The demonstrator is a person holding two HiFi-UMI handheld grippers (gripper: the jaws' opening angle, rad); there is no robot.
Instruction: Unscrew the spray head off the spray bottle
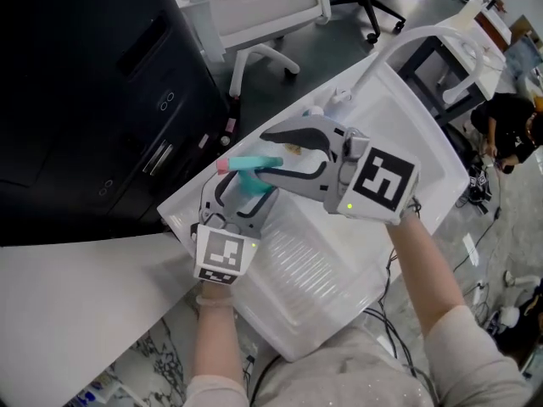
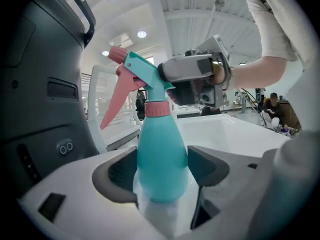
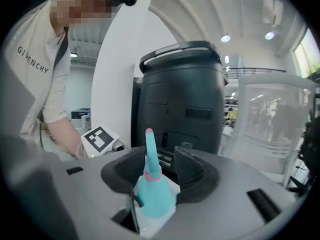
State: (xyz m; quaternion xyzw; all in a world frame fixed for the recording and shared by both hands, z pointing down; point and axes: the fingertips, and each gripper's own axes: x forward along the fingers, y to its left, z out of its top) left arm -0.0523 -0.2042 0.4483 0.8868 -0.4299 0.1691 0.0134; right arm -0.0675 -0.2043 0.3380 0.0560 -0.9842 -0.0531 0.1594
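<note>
Our left tongs [image 2: 161, 170] clamp the belly of the teal plastic spray bottle [image 2: 160, 139], held over the left end of the white plastic tub [image 1: 399, 117]. Our right tongs [image 3: 159, 170] stand half wide around its teal-and-pink spray head [image 3: 151, 194], seemingly not pressing. We judge the unscrewing in hand: next they must close firmly on the head and twist.

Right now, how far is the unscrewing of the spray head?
Done: the left gripper holds the teal plastic spray bottle. In hand: the right gripper stands around the teal spray head with pink trigger. Left: the head still sits on the pink collar, not unscrewed off.
</note>
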